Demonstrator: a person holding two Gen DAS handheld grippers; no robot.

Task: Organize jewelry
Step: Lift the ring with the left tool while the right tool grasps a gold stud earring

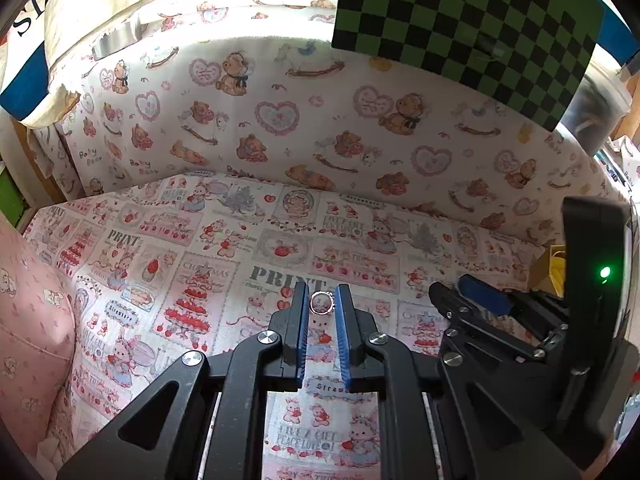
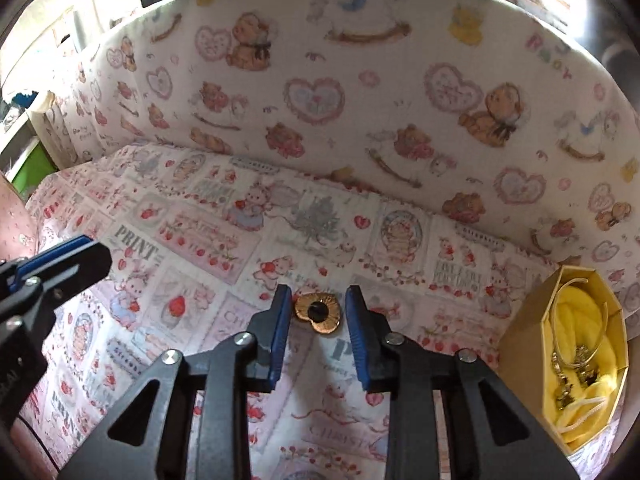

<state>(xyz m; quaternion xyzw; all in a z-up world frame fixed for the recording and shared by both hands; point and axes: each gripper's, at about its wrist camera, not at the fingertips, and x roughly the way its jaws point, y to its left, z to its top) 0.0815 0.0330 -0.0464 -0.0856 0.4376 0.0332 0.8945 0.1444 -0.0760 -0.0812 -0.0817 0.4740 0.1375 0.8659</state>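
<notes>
A small silver ring (image 1: 321, 303) with a tiny stone sits pinched between the blue pads of my left gripper (image 1: 320, 292), just above the printed cloth (image 1: 224, 240). In the right wrist view a gold heart-shaped piece (image 2: 318, 314) with a black centre lies on the cloth between the fingers of my right gripper (image 2: 318, 294). A thin gap shows on each side of it, so the pads do not press. To the right stands a gold box (image 2: 520, 328) lined in yellow, with several gold pieces (image 2: 576, 364) inside. My right gripper (image 1: 452, 286) is beside the left one.
A padded wall with a teddy-bear print (image 1: 320, 120) rises behind the cloth. A pink cushion (image 1: 32, 320) bounds the left side. A green and black checkered board (image 1: 460, 20) stands above the wall. My left gripper (image 2: 94, 250) shows at the left edge of the right wrist view.
</notes>
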